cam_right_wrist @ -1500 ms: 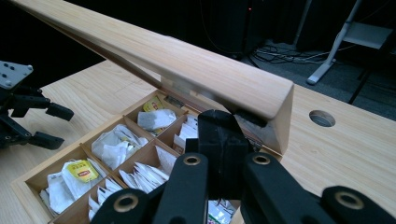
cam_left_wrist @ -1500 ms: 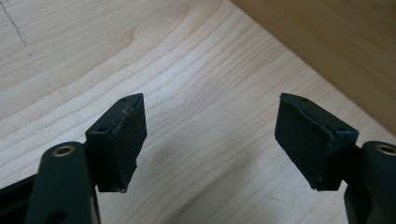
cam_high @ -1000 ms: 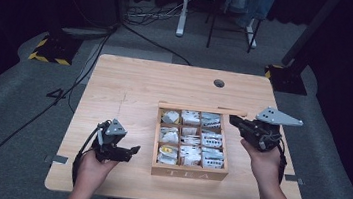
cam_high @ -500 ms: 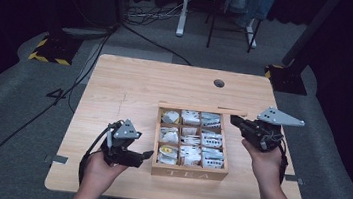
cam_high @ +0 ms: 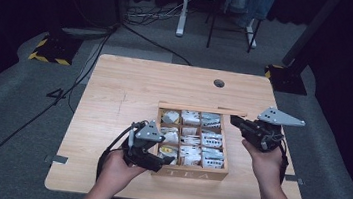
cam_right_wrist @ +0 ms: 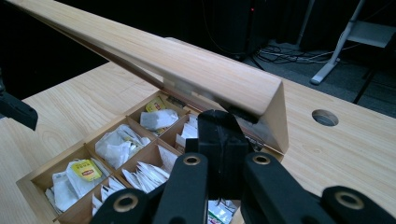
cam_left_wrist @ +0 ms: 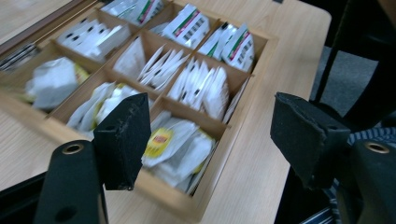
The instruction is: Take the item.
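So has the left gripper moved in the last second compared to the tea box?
Yes. In the high view the left gripper has shifted rightward and toward the tea box, now at its near left corner; its jaws have just been closing slightly, with nothing between them.

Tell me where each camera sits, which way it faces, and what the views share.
High view: above the person's side, looking forward and down on the table; both forearms, left gripper and right gripper show.
Left gripper view: rides the left gripper, looking down between open fingers.
Right gripper view: rides the shut right gripper, facing the raised lid.
All share the tea box.
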`<state>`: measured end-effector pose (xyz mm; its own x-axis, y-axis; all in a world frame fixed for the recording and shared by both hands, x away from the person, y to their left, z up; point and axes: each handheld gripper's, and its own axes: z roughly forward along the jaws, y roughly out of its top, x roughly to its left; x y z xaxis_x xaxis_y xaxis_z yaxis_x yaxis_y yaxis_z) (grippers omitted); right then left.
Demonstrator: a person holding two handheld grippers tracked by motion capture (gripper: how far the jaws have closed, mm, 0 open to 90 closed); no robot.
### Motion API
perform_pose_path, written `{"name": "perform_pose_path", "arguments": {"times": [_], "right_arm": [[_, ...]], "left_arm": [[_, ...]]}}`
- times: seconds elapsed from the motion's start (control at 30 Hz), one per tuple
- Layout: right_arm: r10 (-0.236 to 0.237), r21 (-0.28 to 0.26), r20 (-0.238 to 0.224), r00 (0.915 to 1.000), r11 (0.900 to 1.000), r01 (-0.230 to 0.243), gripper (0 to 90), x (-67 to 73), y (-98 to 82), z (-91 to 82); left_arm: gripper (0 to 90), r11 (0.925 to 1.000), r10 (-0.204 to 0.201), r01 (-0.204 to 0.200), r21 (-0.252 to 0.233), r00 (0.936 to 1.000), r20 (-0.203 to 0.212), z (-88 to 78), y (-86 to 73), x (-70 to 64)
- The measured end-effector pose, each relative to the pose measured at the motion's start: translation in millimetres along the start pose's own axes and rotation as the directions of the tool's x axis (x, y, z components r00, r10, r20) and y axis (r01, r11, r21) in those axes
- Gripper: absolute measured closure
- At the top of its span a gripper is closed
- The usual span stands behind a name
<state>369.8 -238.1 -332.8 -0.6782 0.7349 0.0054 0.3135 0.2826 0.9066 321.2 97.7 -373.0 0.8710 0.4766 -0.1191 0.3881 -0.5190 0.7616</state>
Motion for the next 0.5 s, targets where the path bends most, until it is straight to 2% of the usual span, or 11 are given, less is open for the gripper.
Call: {"name": "perform_pose_path", "arguments": {"times": [0.2,0.5], "right_arm": [[0.003,0.000,-0.003,1.0000,1.000,-0.003,89.5,0.0,-0.4,-0.1],[0.004,-0.001,-0.009,1.0000,1.000,-0.004,89.5,-0.6,-0.6,-0.2]], "left_arm": [[29.9,0.9999,0.001,-0.002,0.010,0.9979,0.064,19.7,13.9,-2.1],[32.2,0.9964,0.023,-0.034,0.078,0.9909,0.133,59.3,37.7,-7.9]]}}
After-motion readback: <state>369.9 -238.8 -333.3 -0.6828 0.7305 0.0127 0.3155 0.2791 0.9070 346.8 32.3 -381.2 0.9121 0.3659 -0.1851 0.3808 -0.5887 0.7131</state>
